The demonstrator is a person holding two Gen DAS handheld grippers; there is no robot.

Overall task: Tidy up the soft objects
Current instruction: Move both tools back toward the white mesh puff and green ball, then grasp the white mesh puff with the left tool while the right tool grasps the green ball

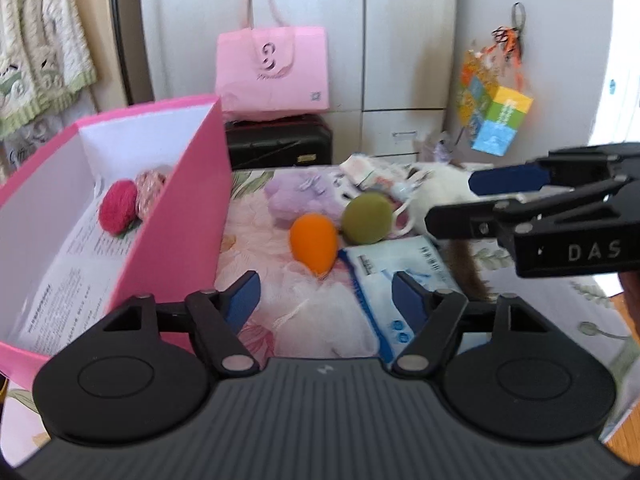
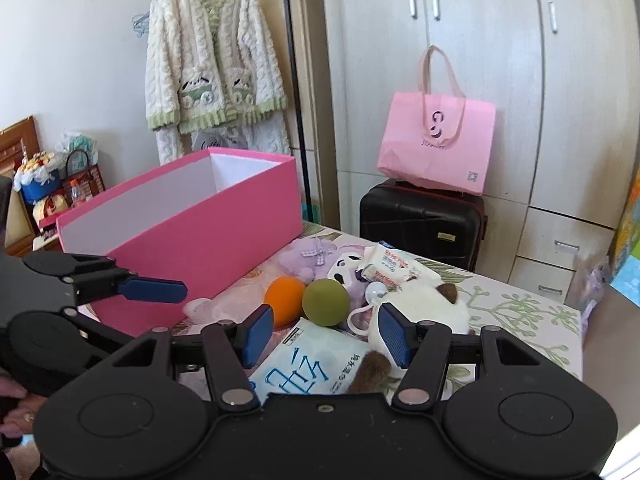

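At the far left a pink box (image 1: pixel 176 216) sits open on the bed (image 2: pixel 520 312), its floor lined with printed paper; inside, toward the back, a red yarn ball (image 1: pixel 118 212) lies touching a paler pink-and-white yarn ball (image 1: pixel 150 188). The left gripper (image 1: pixel 324 300) hangs low beside the box's right wall with its jaws spread wide and nothing between them. Just past those jaws lies a white mesh pouf (image 1: pixel 320 304), and beyond it an orange ball (image 1: pixel 314 242) rests beside an olive-green ball (image 1: pixel 368 218), the two close together or touching. Behind them lies a lilac plush (image 1: pixel 298 196), with a black-and-white plush (image 2: pixel 346 266) next to it. To the right of the orange ball a blue tissue pack (image 1: pixel 404 284) lies flat on the floral bedspread, and a red-and-white wipes pack (image 2: pixel 394 266) lies further back. A white plush with brown ears and tail (image 2: pixel 424 308) lies right of the green ball, against the tissue pack. The right gripper (image 2: pixel 326 330) hovers over the tissue pack and that white plush, jaws wide apart and gripping nothing. At the back a pink tote bag (image 2: pixel 438 146) stands on a black suitcase (image 2: pixel 420 220) before the wardrobe (image 2: pixel 480 40).
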